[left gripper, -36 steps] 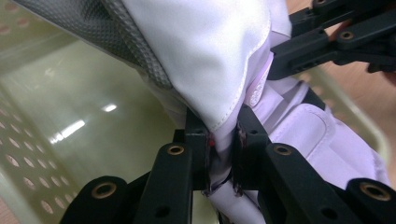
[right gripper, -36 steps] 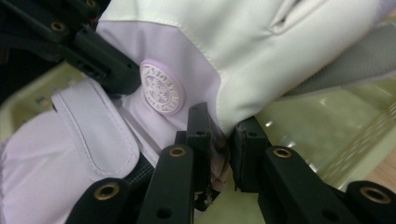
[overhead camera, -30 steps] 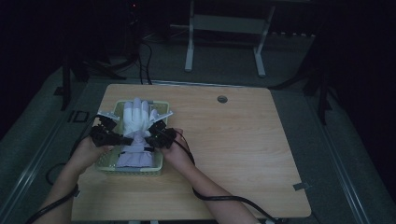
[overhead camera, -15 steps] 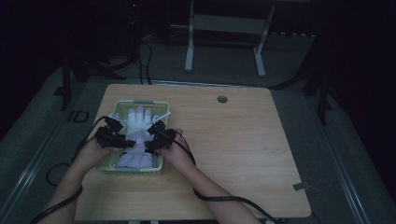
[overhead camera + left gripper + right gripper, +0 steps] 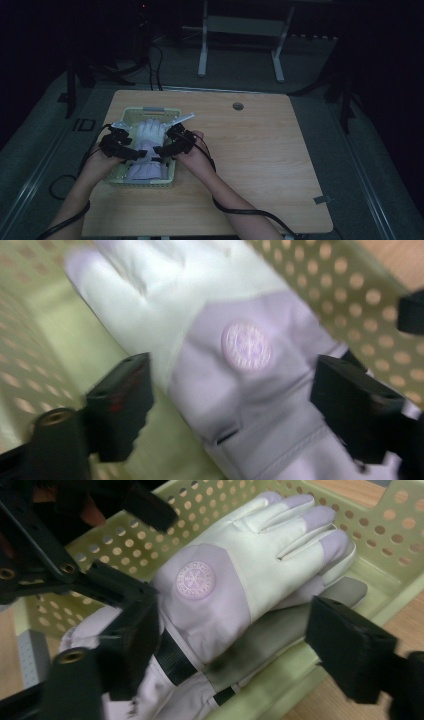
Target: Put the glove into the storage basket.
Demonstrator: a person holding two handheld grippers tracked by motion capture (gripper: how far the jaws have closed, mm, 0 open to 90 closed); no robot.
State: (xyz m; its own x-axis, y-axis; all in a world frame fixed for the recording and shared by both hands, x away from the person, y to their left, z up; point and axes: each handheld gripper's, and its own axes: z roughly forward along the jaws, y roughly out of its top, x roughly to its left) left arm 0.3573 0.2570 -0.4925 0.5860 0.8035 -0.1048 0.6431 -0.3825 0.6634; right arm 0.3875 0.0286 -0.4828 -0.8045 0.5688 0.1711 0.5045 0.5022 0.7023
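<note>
A white and lilac glove (image 5: 148, 131) with a round badge lies palm down in a pale green perforated basket (image 5: 145, 183) at the table's left. A second glove (image 5: 285, 625) lies under it, grey palm showing. My left gripper (image 5: 135, 152) hangs over the glove's cuff from the left. Its jaws have just been opening and stand wide on either side of the glove (image 5: 240, 365), not touching it. From the right, my right gripper (image 5: 162, 149) hovers over the same glove (image 5: 225, 580). Its jaws have also just been opening, and nothing is pressed between them.
The basket's holed walls (image 5: 395, 540) rise close around both grippers. A round cable hole (image 5: 238, 106) sits at the wooden table's far middle. Behind the table stands a metal frame (image 5: 240, 25). Black cables trail from both grippers off the near edge.
Both grippers were shut on the glove over the basket. They have let go, and the glove now rests in the basket. The right hand has lifted slightly.
</note>
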